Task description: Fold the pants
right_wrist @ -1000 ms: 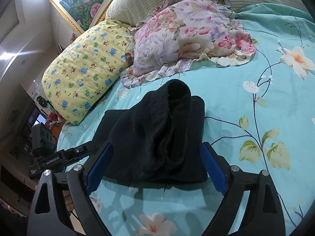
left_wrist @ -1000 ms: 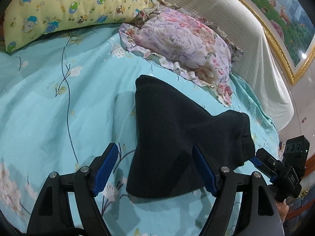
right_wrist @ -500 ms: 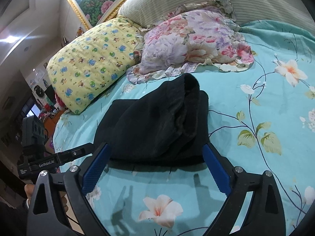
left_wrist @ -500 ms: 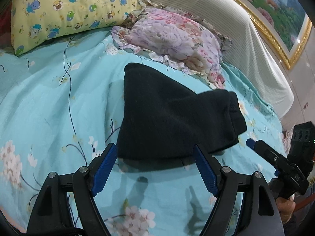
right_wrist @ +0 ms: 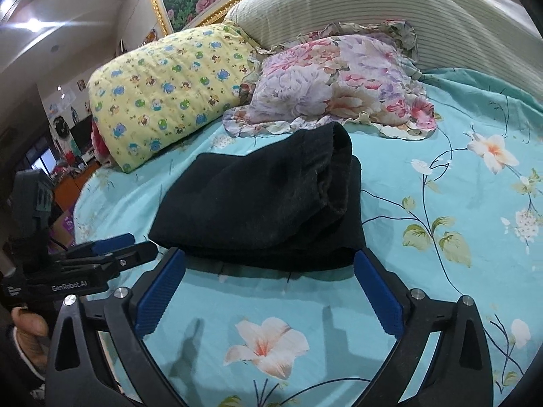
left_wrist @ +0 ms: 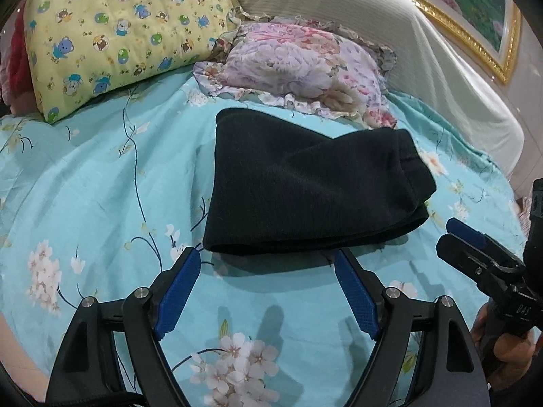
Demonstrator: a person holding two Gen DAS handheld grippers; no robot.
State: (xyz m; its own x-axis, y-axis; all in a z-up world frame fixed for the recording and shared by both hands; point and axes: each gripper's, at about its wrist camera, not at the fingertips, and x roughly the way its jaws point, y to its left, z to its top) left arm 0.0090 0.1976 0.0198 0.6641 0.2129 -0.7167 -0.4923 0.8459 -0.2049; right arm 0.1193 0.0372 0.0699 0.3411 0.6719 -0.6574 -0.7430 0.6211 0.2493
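- My left gripper (left_wrist: pixel 266 257) hangs spread wide, grasping nothing, just short of the pants (left_wrist: pixel 305 190).
- My right gripper (right_wrist: pixel 269 259) is likewise released.
- The pants lie folded on the bedsheet (left_wrist: pixel 101 186), below the pillows (left_wrist: pixel 298 68).

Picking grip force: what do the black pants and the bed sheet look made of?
Black pants: thick, soft knit or fleece, going by the matte, fuzzy nap and bulky rolled folds. Bed sheet: thin woven cloth, probably cotton; it looks smooth, with a printed floral pattern and fine creases.
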